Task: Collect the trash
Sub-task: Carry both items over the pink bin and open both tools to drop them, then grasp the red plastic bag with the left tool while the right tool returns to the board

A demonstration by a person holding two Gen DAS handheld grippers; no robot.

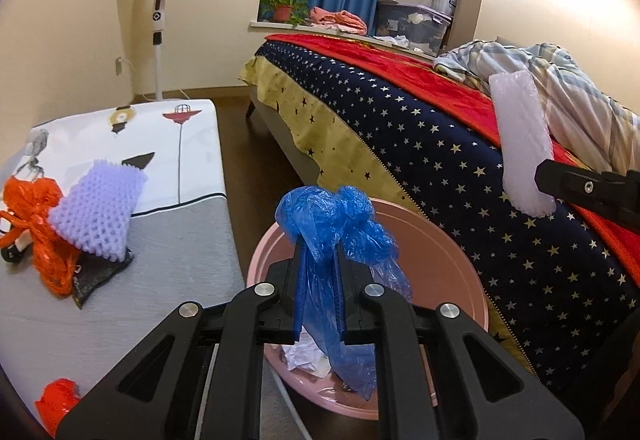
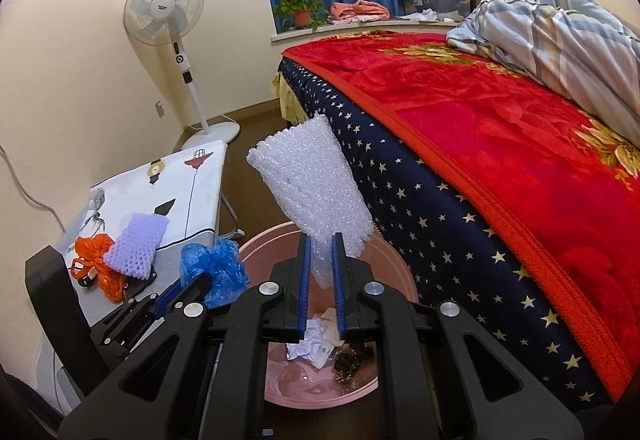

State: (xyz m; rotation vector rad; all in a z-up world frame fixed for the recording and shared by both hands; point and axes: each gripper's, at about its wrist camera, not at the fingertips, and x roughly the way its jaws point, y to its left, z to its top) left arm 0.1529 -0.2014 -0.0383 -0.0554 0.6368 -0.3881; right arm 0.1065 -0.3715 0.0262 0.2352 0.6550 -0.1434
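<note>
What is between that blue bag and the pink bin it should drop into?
Nothing visible. The left gripper holds the blue plastic bag right over the open pink bin, which has no lid and holds only some crumpled paper. The right gripper holds its bubble wrap over the same bin, off to the side.

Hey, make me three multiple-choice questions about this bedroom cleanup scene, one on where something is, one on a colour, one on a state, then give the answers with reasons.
1. Where is the pink bin?
A. on the bed
B. on the floor beside the bed
C. on the windowsill

2. What colour is the plastic bag in the left gripper?
A. blue
B. green
C. yellow

3. What is the right gripper doing?
A. holding nothing
B. holding bubble wrap
C. holding a book

Answers: B, the bin stands on the floor against the bed; A, the bag is plainly blue; B, the bubble wrap sits between its fingers.
</note>
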